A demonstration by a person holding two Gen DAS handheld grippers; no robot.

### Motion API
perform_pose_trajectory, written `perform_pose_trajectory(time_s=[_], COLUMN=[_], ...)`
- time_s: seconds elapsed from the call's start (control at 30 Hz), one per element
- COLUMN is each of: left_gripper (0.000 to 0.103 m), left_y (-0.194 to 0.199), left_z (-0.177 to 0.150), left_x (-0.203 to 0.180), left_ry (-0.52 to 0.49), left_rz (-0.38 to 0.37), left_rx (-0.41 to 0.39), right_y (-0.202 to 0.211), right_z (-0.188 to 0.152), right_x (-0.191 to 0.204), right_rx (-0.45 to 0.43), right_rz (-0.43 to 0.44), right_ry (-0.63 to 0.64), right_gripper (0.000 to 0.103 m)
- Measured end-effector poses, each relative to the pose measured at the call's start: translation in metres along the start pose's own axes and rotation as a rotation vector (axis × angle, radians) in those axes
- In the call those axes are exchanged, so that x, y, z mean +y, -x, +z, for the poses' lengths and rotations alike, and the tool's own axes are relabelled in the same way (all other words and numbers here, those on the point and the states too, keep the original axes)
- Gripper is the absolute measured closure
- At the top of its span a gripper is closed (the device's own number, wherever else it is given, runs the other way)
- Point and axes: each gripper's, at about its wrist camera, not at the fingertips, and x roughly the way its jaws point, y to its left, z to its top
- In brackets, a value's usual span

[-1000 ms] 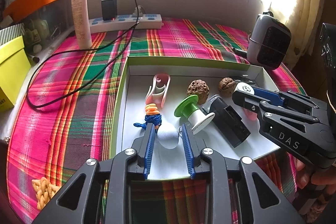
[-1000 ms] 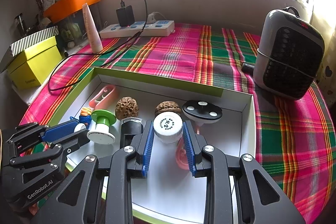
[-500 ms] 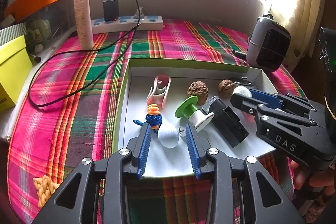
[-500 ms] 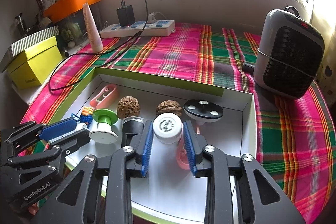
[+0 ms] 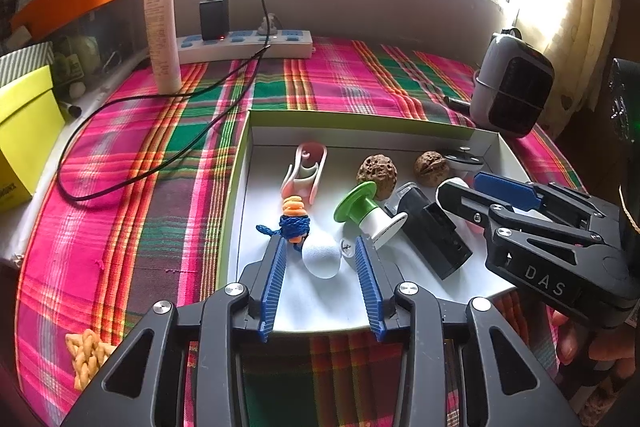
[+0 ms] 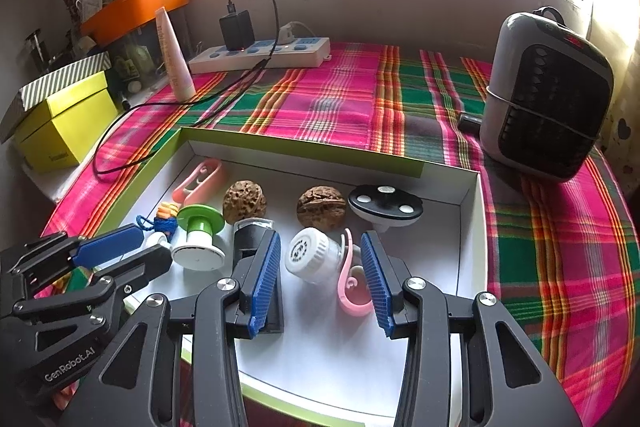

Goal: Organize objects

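Observation:
A white tray with a green rim (image 5: 360,119) (image 6: 304,153) holds the objects. My left gripper (image 5: 320,247) is open, its jaws either side of a white ball (image 5: 321,259) lying on the tray floor. My right gripper (image 6: 320,253) is open around a white ribbed cap (image 6: 310,261) that lies tilted on the tray beside a pink clip (image 6: 348,277). Also in the tray: a green-and-white spool (image 5: 368,215), a blue-and-orange rope toy (image 5: 294,221), a pink clip (image 5: 306,171), two walnuts (image 6: 244,201) (image 6: 321,209), a black block (image 5: 434,233) and a black disc (image 6: 385,205).
A plaid cloth (image 5: 160,167) covers the table. A power strip (image 5: 244,43) with charger and cable, a white tube (image 5: 161,35), a yellow box (image 6: 64,125) and a grey heater (image 6: 548,95) stand around the tray. A braided yellow piece (image 5: 86,353) lies front left.
Both grippers opened. The left let go of the white ball and the right let go of the white cap, which now lies tilted on the tray. Both pulled back slightly.

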Motion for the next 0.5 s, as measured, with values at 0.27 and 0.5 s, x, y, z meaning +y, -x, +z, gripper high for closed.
perform_pose_trajectory(time_s=[0.27,0.5], left_gripper=[0.068,0.068], left_y=[0.009,0.027], left_z=[-0.002,-0.006], left_x=[-0.004,-0.012], left_ry=[-0.005,-0.029], left_rz=[0.005,0.029], left_rx=[-0.011,-0.037], right_y=[0.011,0.028], right_z=[-0.005,-0.012], right_x=[0.003,0.006], right_rx=[-0.012,-0.033], right_rz=[-0.007,-0.015], right_ry=[-0.008,-0.020], right_gripper=[0.060,0.060])
